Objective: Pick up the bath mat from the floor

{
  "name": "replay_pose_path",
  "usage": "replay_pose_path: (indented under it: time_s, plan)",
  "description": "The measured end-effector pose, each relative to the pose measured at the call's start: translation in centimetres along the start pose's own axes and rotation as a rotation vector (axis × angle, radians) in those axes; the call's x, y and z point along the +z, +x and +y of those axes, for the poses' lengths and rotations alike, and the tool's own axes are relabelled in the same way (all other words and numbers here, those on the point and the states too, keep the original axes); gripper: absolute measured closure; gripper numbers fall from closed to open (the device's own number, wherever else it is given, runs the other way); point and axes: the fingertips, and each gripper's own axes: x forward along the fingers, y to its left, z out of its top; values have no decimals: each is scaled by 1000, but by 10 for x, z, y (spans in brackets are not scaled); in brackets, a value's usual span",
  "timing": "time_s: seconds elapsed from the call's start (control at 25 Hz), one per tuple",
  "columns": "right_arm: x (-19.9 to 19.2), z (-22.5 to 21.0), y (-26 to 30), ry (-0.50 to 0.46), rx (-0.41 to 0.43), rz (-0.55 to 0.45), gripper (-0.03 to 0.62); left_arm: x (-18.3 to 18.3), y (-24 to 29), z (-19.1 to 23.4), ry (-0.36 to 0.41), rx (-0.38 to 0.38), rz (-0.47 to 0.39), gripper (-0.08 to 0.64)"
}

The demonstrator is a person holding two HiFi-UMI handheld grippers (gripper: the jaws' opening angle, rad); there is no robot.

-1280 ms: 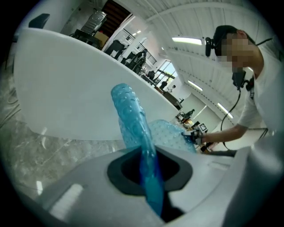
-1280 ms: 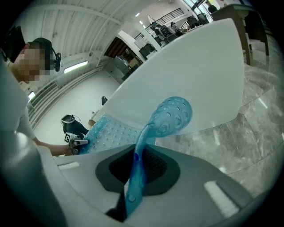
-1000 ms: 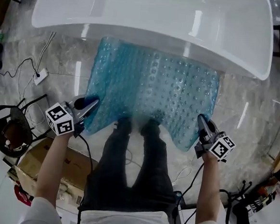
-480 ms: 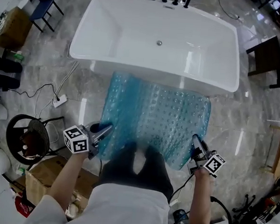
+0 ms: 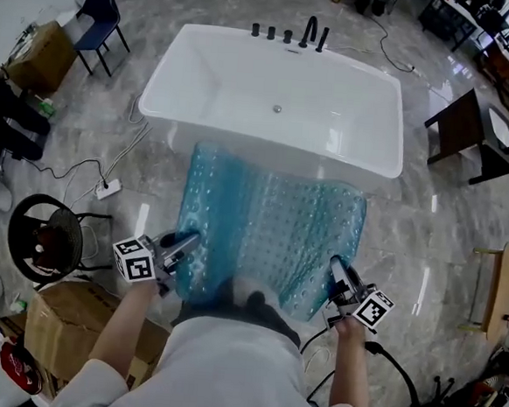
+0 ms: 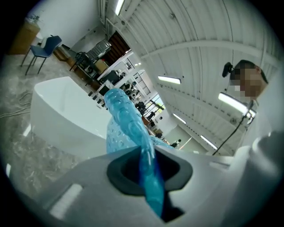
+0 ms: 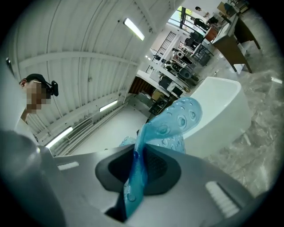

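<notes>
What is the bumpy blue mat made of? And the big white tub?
The bath mat looks like soft, see-through blue rubber or plastic: it folds and curls where the left claw and the right claw pinch it, and it's covered in little bubbles. The bathtub looks hard, smooth, shiny white, maybe acrylic or ceramic; the picture can't settle which.

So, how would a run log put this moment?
phase: pickup | left gripper: shut on bath mat | right gripper: shut on bath mat | mat: spread between both, far edge by bathtub
</notes>
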Motion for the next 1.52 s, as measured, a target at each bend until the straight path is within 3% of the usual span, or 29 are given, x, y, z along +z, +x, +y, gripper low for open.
replay_pose_path:
  time_s: [0.24, 0.48, 0.84, 1.16, 1.36, 1.52]
  plan:
    - [-12, 31, -80, 20, 58, 6, 555, -47, -28, -72, -19, 22, -112, 520]
    - [-23, 58, -119, 7, 71, -13, 552, -65, -66, -115, -10, 25, -139, 517]
    - [-26, 117, -130, -6, 108, -128, 554, -49, -107, -153, 22, -7, -142, 517]
    - [-28, 135, -114, -19, 68, -154, 552, -20, -119, -153, 65, -10, -152, 517]
    - [-24, 161, -105, -105, 97, -143, 552, -7, -127, -156, 68, -26, -165, 518]
    - [-26, 162, -110, -75, 90, -169, 552, -4, -131, -157, 50, -44, -193, 520]
